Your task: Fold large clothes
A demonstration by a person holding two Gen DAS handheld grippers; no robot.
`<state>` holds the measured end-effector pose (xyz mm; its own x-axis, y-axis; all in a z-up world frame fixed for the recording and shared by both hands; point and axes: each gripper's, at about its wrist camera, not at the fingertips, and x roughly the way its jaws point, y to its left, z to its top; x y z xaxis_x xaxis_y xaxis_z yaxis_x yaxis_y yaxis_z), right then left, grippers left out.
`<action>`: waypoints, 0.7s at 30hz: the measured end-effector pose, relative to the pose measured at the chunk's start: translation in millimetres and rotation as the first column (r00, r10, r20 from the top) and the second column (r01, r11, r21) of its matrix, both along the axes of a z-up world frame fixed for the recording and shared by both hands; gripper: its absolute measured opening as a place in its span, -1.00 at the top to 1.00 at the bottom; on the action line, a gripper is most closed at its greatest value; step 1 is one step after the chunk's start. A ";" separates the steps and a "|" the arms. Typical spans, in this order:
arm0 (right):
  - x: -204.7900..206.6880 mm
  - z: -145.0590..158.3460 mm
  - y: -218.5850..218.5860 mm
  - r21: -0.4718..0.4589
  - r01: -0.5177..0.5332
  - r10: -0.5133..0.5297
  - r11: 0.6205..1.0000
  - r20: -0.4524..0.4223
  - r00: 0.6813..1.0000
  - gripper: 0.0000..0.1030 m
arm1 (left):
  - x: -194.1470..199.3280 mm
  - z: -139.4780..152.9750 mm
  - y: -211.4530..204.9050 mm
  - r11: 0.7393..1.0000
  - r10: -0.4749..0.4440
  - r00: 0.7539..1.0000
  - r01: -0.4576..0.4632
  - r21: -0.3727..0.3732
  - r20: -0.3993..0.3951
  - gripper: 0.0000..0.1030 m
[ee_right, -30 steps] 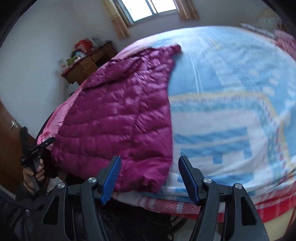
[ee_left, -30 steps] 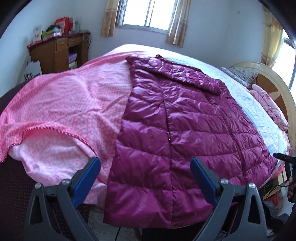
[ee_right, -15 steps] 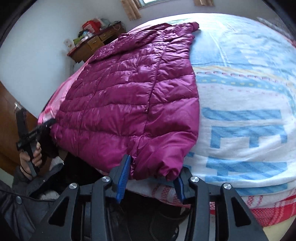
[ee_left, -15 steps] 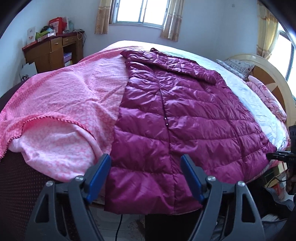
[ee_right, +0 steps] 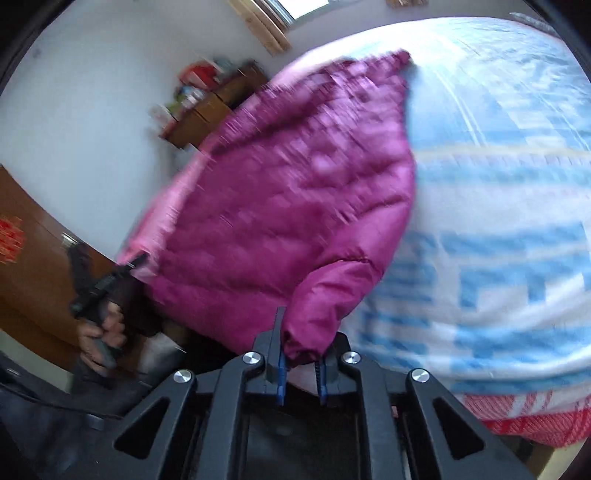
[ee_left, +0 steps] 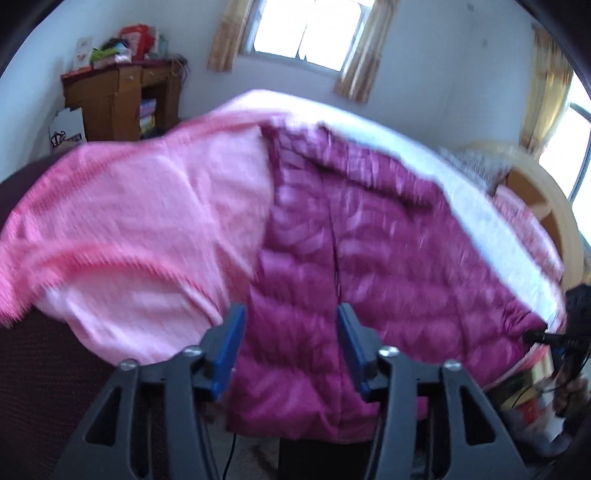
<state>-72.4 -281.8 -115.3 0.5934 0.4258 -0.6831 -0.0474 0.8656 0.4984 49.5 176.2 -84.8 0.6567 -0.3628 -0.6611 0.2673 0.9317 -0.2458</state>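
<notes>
A magenta quilted down jacket [ee_left: 369,258] lies spread flat on the bed [ee_right: 498,184], its hem hanging over the near edge. In the left wrist view it fills the centre and the 3 o'clock side, with a pink blanket [ee_left: 147,221] touching its edge toward 9 o'clock and draping over the bed's corner. A white strip of bedding shows beyond the jacket toward 1 o'clock, and a curved wooden headboard [ee_left: 554,206] rises at 3 o'clock. A wooden desk [ee_left: 118,99] stacked with boxes stands against the wall at 11 o'clock, and a curtained window [ee_left: 306,33] sits at 12 o'clock.

The left gripper [ee_left: 290,347] sits at the jacket's hanging hem with its blue pads at a middling gap, and its jaws are closing. Hem fabric lies between them, but blur hides whether the pads press on it yet.

In the right wrist view the jacket runs from 12 o'clock down to the centre, lying on a blue-and-white patterned sheet [ee_right: 498,258] that covers the 3 o'clock side. The right gripper [ee_right: 301,365] is clamped narrow on the jacket's sleeve cuff [ee_right: 306,343], the gathered end pinched between its blue pads at 6 o'clock.

At 8 o'clock in that view a person's hand [ee_right: 103,332] grips the handle of the left gripper, whose tip meets the jacket's far corner. The same view shows the right gripper small at 3 o'clock in the left wrist picture, at the jacket's corner.
</notes>
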 end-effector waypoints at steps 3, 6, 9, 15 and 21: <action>12.8 34.7 -4.5 0.078 -0.028 0.021 0.997 0.094 0.995 0.78 | 8.6 34.4 18.8 0.998 0.064 0.991 -0.066 0.009 0.114 -0.55; 41.7 66.1 -10.3 0.116 -0.039 0.019 0.993 0.164 0.986 0.79 | 23.2 51.5 32.2 0.992 0.109 0.982 -0.117 0.045 0.156 -0.60; 81.2 90.6 -18.9 0.074 0.014 -0.030 0.997 0.212 0.977 0.79 | 37.6 61.6 45.3 0.986 0.137 0.974 -0.152 0.071 0.181 -0.60; 166.9 91.9 -48.3 0.021 0.195 -0.196 0.981 0.189 0.962 0.80 | 53.6 57.4 66.7 0.983 0.181 0.971 -0.183 -0.004 0.159 -0.78; 230.5 47.8 -73.2 -0.028 0.311 -0.308 0.950 0.079 0.948 0.81 | 68.0 47.5 46.5 0.993 0.116 0.981 -0.111 -0.037 0.157 -0.95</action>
